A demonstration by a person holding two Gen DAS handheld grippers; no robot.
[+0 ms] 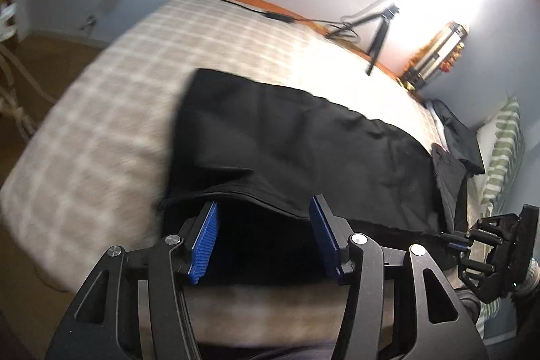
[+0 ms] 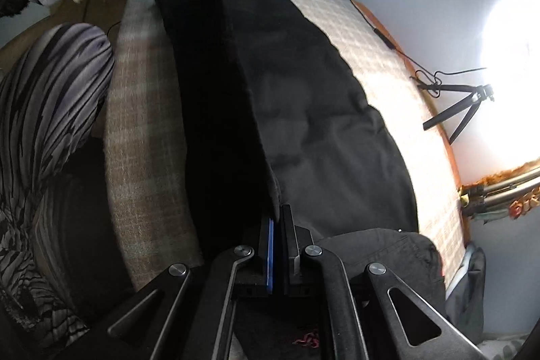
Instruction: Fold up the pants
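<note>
Black pants [image 1: 303, 140] lie on checked bed [image 1: 101, 123]. Right gripper [image 2: 277, 218] jaws closed, pinching near edge; left gripper [image 1: 263, 218] jaws open at same edge. Left should clamp before lifting; keep edge taut, carry both corners evenly.

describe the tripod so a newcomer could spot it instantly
Start at the checked bedspread under the black pants. Follow its far orange edge toward the bright lamp glare. The small black tripod stands there, three thin splayed legs, unlike the flat cable beside it.
</note>
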